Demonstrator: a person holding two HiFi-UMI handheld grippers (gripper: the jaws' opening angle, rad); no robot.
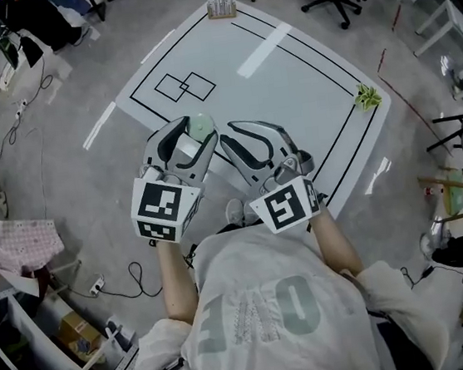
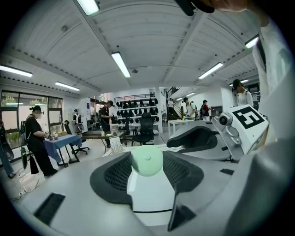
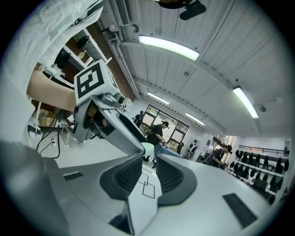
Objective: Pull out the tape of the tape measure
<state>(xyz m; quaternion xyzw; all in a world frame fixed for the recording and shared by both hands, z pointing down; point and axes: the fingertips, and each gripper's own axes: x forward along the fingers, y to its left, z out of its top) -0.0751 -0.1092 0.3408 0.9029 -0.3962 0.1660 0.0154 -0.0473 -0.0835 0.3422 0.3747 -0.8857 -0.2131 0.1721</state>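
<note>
The white table (image 1: 302, 79), the left claw (image 1: 195, 128) and the right claw (image 1: 232, 132) are viewed steeply from above the person's head. Each claw is also viewed closely along its own jaws, nearly level across the room. The table's black squares (image 1: 186, 86) are shared by the head and right gripper views.

Bright ceiling strip lights (image 2: 120, 64); fisheye edges dark; head view dim.

Lined white mat (image 1: 302, 79); green item (image 1: 366, 97) on rt edge; pink cloth (image 1: 21, 243) left.
</note>
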